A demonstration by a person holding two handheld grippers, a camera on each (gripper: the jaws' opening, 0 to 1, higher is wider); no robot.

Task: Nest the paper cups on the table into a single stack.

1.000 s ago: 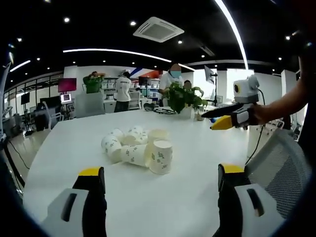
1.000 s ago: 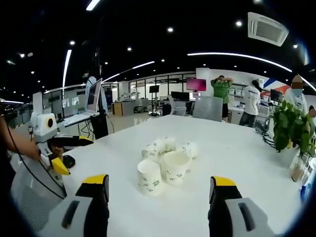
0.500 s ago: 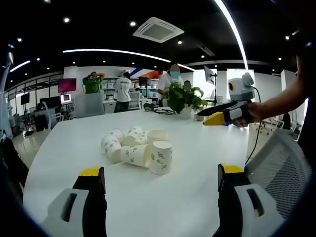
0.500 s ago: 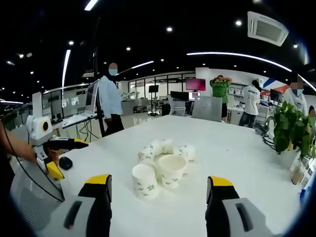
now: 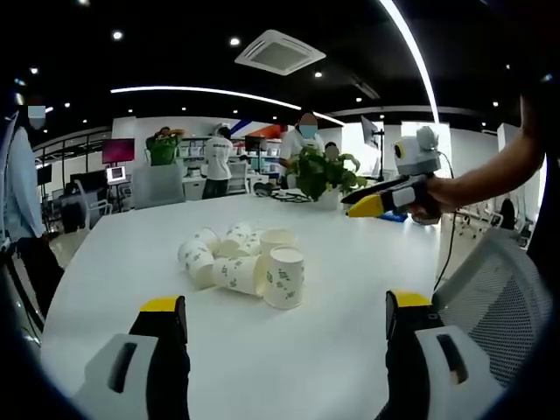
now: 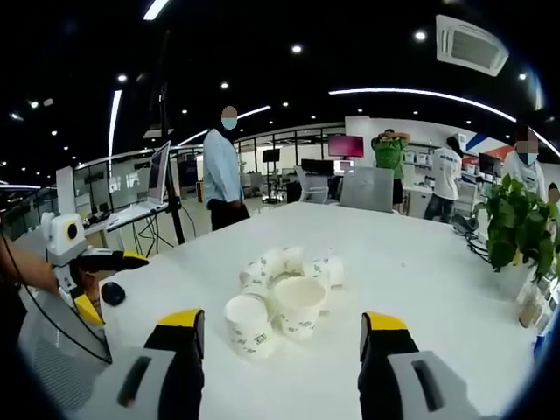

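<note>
White paper cups with green print (image 5: 245, 262) (image 6: 280, 293) lie in a loose cluster mid-way across my white table (image 5: 350, 289), some tipped, one upright. My left gripper (image 5: 280, 328) and right gripper (image 6: 280, 337) hover near, jaws wide, holding nothing.

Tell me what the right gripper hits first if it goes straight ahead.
Probably the paper cups: the upside-down cup and the open-mouthed cup sit nearest, between its open jaws' line. Depth is unclear.
</note>
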